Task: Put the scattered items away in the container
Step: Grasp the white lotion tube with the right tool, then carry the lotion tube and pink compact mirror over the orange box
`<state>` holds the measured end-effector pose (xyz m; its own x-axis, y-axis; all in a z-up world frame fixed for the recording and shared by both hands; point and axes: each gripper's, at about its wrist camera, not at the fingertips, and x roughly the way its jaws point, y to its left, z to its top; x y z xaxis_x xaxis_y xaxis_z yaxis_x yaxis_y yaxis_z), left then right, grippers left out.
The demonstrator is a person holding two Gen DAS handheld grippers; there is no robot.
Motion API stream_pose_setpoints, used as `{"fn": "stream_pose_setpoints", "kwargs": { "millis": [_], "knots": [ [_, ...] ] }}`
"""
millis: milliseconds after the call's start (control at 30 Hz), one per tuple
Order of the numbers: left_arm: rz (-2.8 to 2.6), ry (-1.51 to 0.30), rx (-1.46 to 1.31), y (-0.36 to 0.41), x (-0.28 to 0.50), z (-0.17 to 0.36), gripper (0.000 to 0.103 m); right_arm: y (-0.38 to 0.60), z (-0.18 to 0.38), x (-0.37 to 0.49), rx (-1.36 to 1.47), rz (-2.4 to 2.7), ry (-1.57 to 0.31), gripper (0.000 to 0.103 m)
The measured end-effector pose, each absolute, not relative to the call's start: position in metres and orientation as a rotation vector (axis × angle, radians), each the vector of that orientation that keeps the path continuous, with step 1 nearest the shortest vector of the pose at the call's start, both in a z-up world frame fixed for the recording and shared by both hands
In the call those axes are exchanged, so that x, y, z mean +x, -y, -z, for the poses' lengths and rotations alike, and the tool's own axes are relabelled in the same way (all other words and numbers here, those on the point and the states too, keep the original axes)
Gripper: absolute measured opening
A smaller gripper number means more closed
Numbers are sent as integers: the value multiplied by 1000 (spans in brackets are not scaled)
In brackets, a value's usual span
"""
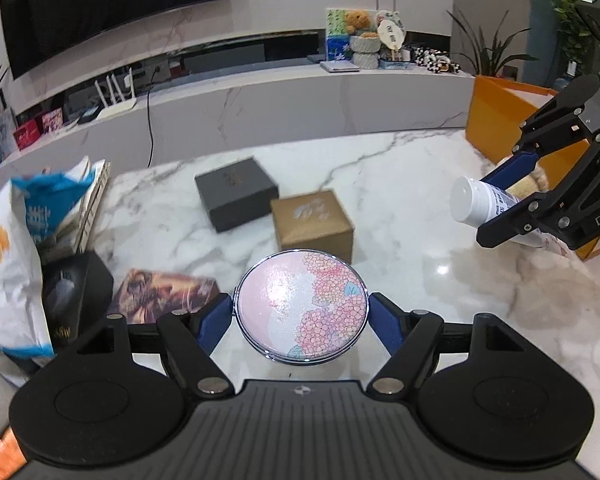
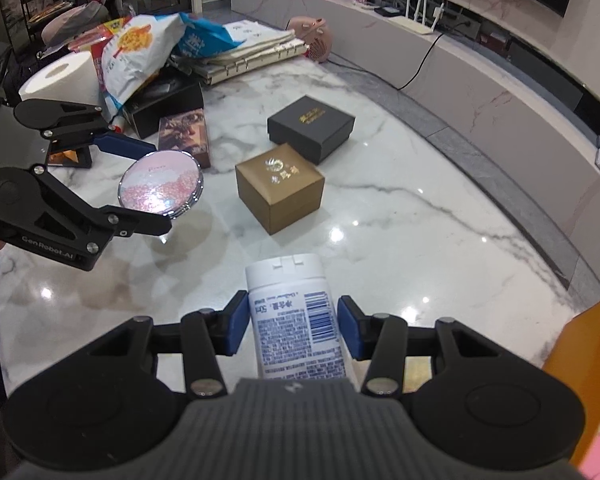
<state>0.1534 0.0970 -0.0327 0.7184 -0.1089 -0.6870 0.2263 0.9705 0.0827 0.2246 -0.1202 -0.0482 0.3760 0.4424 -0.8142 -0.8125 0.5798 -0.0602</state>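
My left gripper (image 1: 300, 314) is shut on a round pink floral compact mirror (image 1: 302, 307) and holds it above the marble table; the mirror also shows in the right wrist view (image 2: 160, 189). My right gripper (image 2: 292, 328) is shut on a white tube with a white cap (image 2: 296, 316), which also shows in the left wrist view (image 1: 480, 202), held above the table beside the orange container (image 1: 500, 120). A black box (image 2: 311, 127) and a brown box (image 2: 280, 187) sit on the table ahead of both grippers.
A snack bag (image 2: 134, 56), blue bag, binders, paper roll (image 2: 60, 78), a dark box and a picture-covered box (image 2: 186, 136) crowd the table's left side. A marble ledge with a router (image 2: 414, 24) runs behind. The container's orange wall (image 2: 580, 360) stands at right.
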Motion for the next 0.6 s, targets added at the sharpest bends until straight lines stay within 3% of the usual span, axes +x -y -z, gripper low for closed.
{"fn": "stream_pose_setpoints", "kwargs": {
  "millis": [600],
  "knots": [
    [392,-576,304,23,170,-64,87,223,-73,197,-556,-654,-680,51]
  ]
}}
